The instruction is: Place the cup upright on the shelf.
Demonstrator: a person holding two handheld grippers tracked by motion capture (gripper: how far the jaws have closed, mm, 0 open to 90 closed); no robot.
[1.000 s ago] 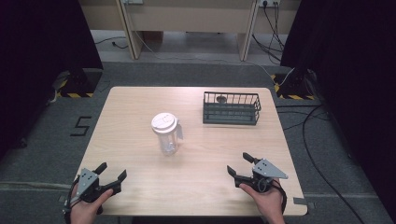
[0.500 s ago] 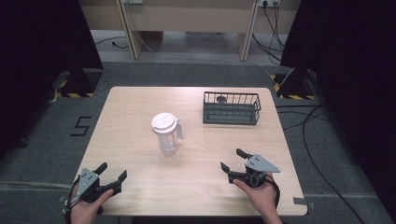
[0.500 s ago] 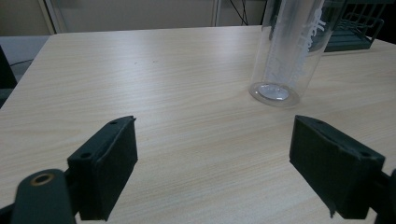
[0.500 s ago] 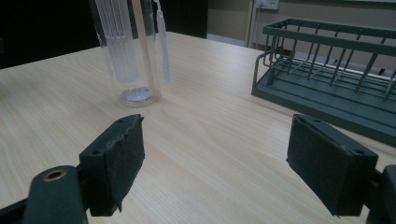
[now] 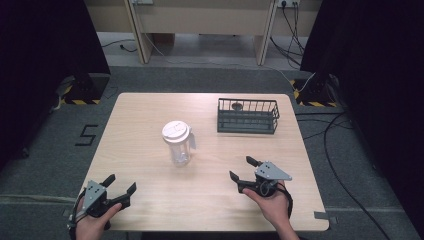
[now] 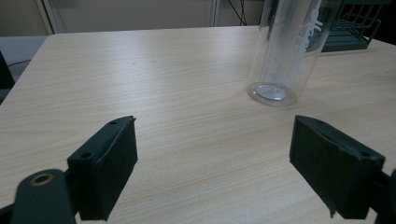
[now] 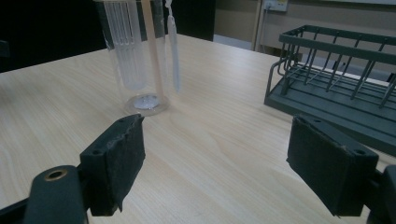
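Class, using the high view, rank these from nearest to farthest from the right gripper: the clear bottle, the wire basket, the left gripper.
1. Clear bottle, ahead and to its left, mid-table.
2. Wire basket, ahead at the far edge; nearly as close as the bottle, hard to separate.
3. Left gripper, across at the near left corner.

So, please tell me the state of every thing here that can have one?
Clear bottle: upright on the table, white lid on, not held.
Wire basket: upright, one small dark thing in its far-left corner.
Left tongs: open, holding nothing.
Right tongs: open, holding nothing.
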